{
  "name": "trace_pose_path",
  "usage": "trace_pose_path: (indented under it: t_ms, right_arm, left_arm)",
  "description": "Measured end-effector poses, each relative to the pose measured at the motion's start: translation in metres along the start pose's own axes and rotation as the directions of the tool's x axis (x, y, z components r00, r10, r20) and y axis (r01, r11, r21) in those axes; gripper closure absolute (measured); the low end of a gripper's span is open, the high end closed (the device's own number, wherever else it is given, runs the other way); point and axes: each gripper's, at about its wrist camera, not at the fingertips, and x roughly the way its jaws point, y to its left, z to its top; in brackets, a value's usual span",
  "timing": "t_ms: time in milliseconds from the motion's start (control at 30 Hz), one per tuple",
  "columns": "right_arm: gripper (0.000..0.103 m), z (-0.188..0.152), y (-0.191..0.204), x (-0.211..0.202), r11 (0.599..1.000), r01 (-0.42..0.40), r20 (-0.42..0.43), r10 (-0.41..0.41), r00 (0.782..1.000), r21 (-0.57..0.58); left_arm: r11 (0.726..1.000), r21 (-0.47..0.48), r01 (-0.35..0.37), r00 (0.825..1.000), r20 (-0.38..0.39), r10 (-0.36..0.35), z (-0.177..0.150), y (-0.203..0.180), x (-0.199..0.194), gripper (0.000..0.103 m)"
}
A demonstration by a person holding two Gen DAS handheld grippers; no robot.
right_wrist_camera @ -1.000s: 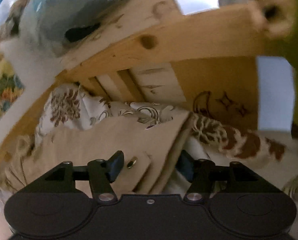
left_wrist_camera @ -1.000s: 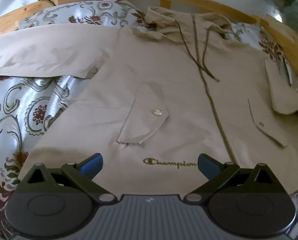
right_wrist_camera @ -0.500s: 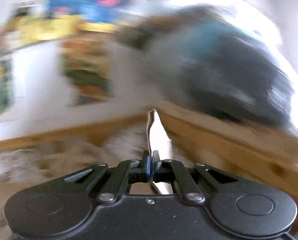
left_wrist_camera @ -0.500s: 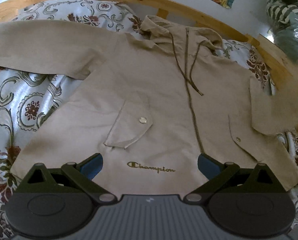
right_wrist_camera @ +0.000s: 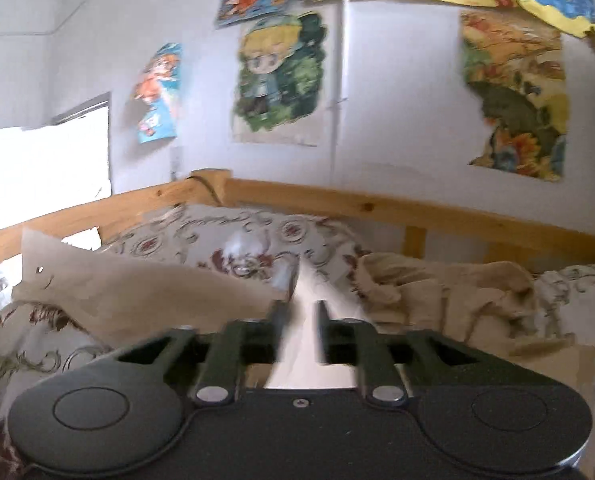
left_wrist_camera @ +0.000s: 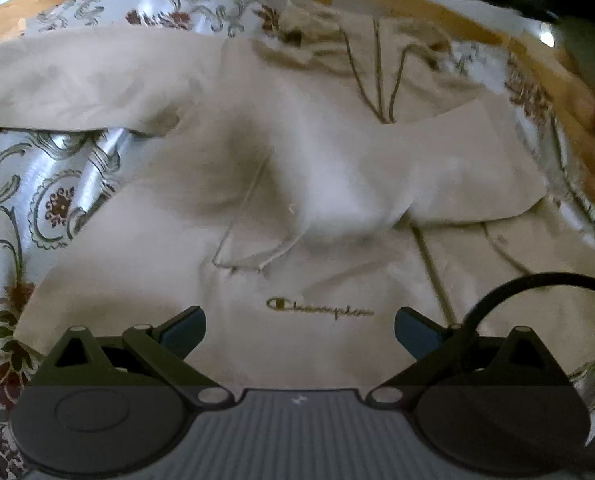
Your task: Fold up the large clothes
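Observation:
A beige Champion hooded jacket (left_wrist_camera: 317, 264) lies face up on the bed. Its right sleeve (left_wrist_camera: 449, 168) is folded across the chest; its other sleeve (left_wrist_camera: 77, 84) stretches out to the left. My left gripper (left_wrist_camera: 299, 326) is open and empty, hovering above the jacket's hem. In the right wrist view my right gripper (right_wrist_camera: 299, 316) has its jaws parted a little, with pale sleeve fabric (right_wrist_camera: 309, 344) lying between them. The jacket's hood (right_wrist_camera: 437, 284) is bunched beyond it.
A floral bedspread (left_wrist_camera: 49, 200) covers the bed. A wooden bed rail (right_wrist_camera: 377, 208) runs along the far side under a wall with posters (right_wrist_camera: 277, 76). A hand (left_wrist_camera: 589, 136) shows at the right edge of the left wrist view.
My right gripper carried the right sleeve over the jacket's chest and its jaws have parted from fully shut. My left gripper stayed open above the hem.

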Motion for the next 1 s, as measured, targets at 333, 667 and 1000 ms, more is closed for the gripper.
trace_pose_path:
  t_ms: [333,667,1000]
  right_arm:
    - [0.013,-0.070,-0.141,-0.038,0.857,0.470,-0.116,-0.456,0.883,0.210]
    - [0.078,-0.157,-0.234,-0.020,0.644,0.686,-0.410,-0.555,0.724,0.340]
    - [0.069,-0.144,-0.196,-0.020,0.669,0.713,-0.403,-0.605,0.687,0.210]
  left_arm:
    - [0.995,-0.049,-0.083,0.985,0.148,0.089,0.031,0.009,0.032,0.001]
    - [0.974,-0.066,-0.215,0.968,0.115,0.222,0.047,0.038,0.080,0.001]
    - [0.960,-0.212,-0.183,0.972,0.104,0.209,0.059,0.061,0.043,0.001]
